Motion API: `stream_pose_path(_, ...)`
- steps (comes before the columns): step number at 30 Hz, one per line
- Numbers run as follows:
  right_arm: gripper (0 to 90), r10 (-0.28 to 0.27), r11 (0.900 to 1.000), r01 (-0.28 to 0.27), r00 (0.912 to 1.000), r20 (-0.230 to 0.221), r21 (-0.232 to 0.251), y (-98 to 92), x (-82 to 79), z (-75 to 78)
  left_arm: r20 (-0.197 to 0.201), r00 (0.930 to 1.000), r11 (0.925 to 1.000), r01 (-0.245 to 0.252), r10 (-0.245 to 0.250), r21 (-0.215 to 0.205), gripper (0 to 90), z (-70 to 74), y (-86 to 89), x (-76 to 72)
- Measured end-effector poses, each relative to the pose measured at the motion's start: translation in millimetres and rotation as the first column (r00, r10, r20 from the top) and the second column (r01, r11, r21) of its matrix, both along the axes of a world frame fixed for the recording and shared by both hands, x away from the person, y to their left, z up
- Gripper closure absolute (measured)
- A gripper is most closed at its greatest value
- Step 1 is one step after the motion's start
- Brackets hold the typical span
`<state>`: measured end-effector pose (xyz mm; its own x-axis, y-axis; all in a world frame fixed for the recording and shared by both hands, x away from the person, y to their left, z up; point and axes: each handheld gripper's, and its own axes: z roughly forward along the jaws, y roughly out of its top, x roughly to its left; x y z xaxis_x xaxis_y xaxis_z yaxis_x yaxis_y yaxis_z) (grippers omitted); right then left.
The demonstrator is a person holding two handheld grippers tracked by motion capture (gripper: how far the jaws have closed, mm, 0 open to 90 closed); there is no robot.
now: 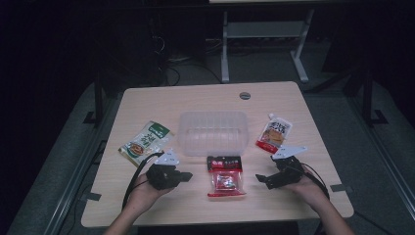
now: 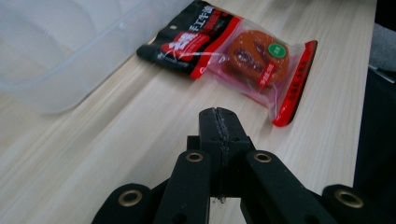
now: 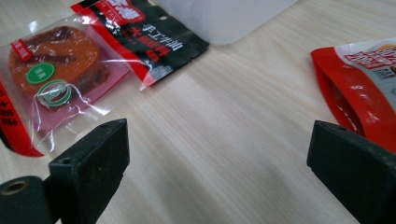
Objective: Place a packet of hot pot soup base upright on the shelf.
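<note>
**Nothing Packed Yet**

Between our two grippers, the red-and-black clear plastic snack packet (image 1: 225, 175) is lying flat on the pale wooden table (image 1: 313, 205), and the clear plastic tub (image 1: 212, 132) at its twelve o'clock is sitting empty. We are holding the left gripper (image 1: 186, 176) pinched closed at the packet's nine o'clock; we are holding the right gripper (image 1: 261, 179) spread wide at three o'clock, touching nothing.

Clear tub (image 2: 56, 51) and red-and-white pouch (image 3: 369, 88), both cut off by frame edges
</note>
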<state>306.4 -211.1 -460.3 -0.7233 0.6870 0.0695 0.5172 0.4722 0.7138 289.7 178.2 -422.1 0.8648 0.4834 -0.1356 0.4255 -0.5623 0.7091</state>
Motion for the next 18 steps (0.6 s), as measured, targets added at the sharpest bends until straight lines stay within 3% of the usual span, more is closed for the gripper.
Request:
stream_pose_path(9, 5.4, 0.004, 1.0, -0.003, 1.0, 0.008, -0.007, -0.4, -3.5, 1.1, 0.008, 0.998, 0.9979, 0.063, -0.063, -0.017, 89.7, 3.8, -38.0, 5.2)
stream_pose_path(18, 5.6, 0.002, 1.0, -0.002, 1.0, 0.004, -0.01, 0.5, -4.2, -0.4, 0.01, 0.9905, 0.9903, 0.138, -0.137, -0.018, 89.8, 5.3, -76.7, 6.8)
